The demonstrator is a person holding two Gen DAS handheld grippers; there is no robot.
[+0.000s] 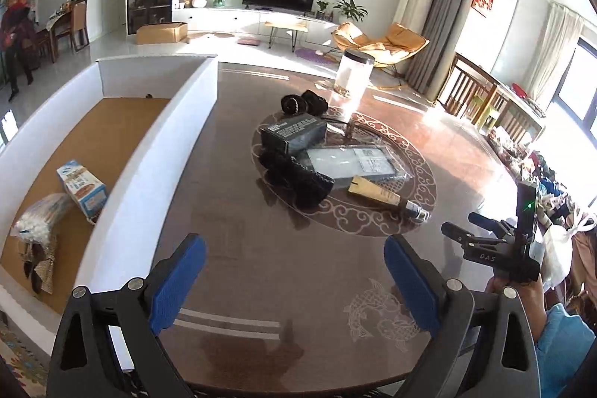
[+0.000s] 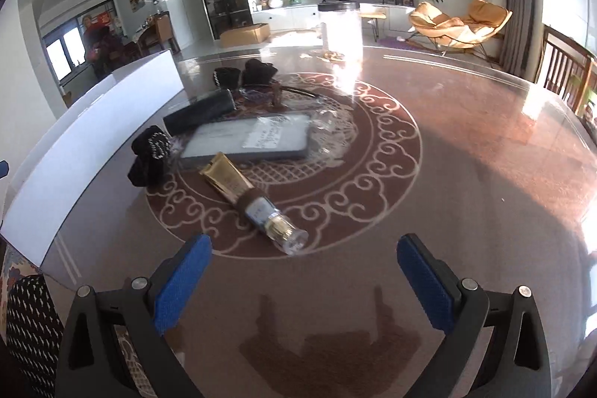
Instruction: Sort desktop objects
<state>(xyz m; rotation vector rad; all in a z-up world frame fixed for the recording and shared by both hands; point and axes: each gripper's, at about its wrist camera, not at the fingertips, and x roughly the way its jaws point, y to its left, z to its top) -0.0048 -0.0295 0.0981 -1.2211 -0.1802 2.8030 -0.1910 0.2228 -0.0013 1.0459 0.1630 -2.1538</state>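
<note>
While several items remain unsorted on the desk [image 2: 447, 174], the nearest candidate is the gold tube [image 2: 246, 196] with a clear cap, lying flat on the patterned medallion. In the right wrist view its long axis runs diagonally: crimped gold end up and to the left, clear cap down and to the right, toward the right gripper [image 2: 304, 271]. That gripper is spread wide with nothing between its blue pads [image 2: 183, 286], and the cap end lies just ahead of it, slightly left of centre. The left gripper [image 1: 294, 278] is likewise spread and empty; from it the tube [image 1: 384, 196] lies further off, up and to the right. The right hand is judged the nearer. A grasp across the tube would call for turning the jaws square to its diagonal axis.

Behind the tube lie a flat grey package [image 2: 253, 140] in clear wrap, a dark box [image 2: 201, 114], and black rolled items [image 2: 149, 155]. The white bin [image 1: 156, 152] stands to the left of the pile and already holds a small carton [image 1: 82, 185] and a bagged item [image 1: 37, 222].
</note>
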